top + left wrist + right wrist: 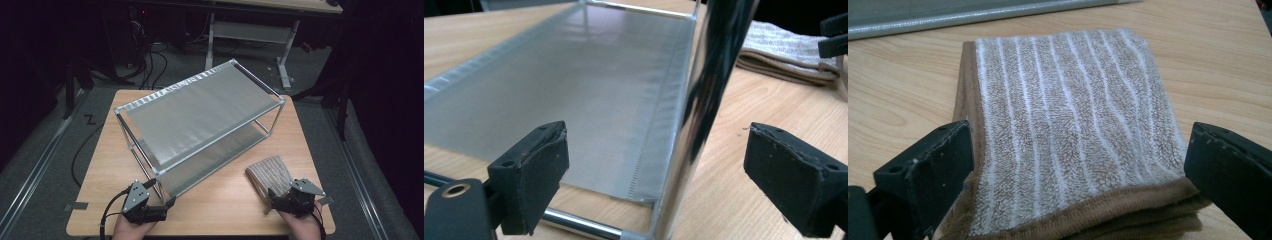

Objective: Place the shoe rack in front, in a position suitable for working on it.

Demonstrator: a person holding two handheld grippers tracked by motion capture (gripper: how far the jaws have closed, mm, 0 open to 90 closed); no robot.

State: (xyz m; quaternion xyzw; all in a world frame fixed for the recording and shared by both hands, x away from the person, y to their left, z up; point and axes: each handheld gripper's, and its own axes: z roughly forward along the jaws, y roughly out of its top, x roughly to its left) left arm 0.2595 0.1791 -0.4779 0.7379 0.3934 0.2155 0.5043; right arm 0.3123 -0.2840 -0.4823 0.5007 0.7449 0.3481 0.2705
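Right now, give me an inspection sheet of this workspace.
Surface: wooden table, tape scrap at its left front corner.
Job's things: folded brown striped towel, front right; two-tier metal rack, set diagonally.
Clutter: nothing seen.
Grippers: left gripper open, jaws either side of the rack's front corner post; right gripper open, jaws either side of the towel's near end.
Cables: one trails from each gripper; more on the floor behind.
Surroundings: dark room, another desk's legs beyond.
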